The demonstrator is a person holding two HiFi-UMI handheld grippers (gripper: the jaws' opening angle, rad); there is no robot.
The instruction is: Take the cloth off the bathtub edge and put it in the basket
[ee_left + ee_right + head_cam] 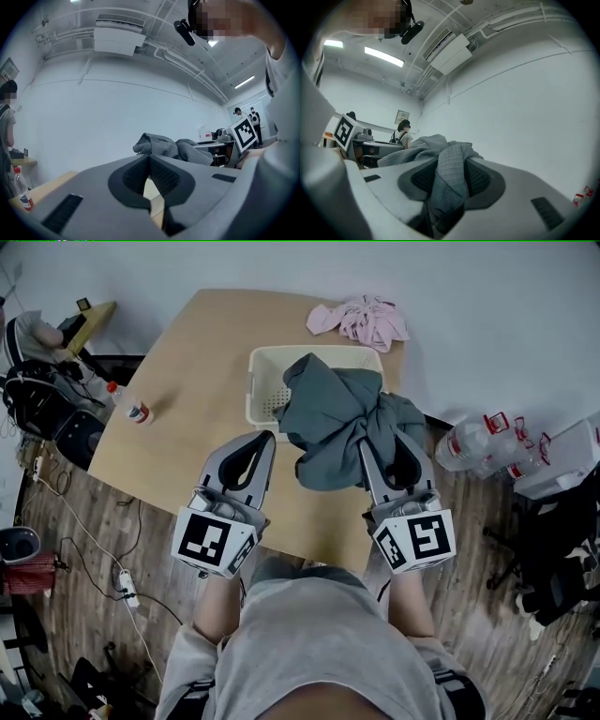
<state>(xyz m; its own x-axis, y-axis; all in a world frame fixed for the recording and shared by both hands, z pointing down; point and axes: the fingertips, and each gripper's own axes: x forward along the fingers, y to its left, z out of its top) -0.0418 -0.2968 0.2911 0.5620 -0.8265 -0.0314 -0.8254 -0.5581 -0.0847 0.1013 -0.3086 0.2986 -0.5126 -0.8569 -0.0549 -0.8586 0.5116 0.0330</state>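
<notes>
Wooden table point(187, 427), plank floor point(84, 577) | left tongs point(269, 435) closed | right tongs point(384, 442) gripping grey cloth point(328, 409)

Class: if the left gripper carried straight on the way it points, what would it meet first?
Probably the near corner of the pale basket, just ahead of the left gripper, where the grey cloth hangs over; depth is unclear.

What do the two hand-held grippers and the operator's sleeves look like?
They match. The left hand-held gripper and right hand-held gripper have light grey, tapering moulded jaws, with dark ribbed pads inside. Each has a white cube with black square markers at the rear. No cables show on them. The person wears a light grey top, and its sleeves have dark bands.
</notes>
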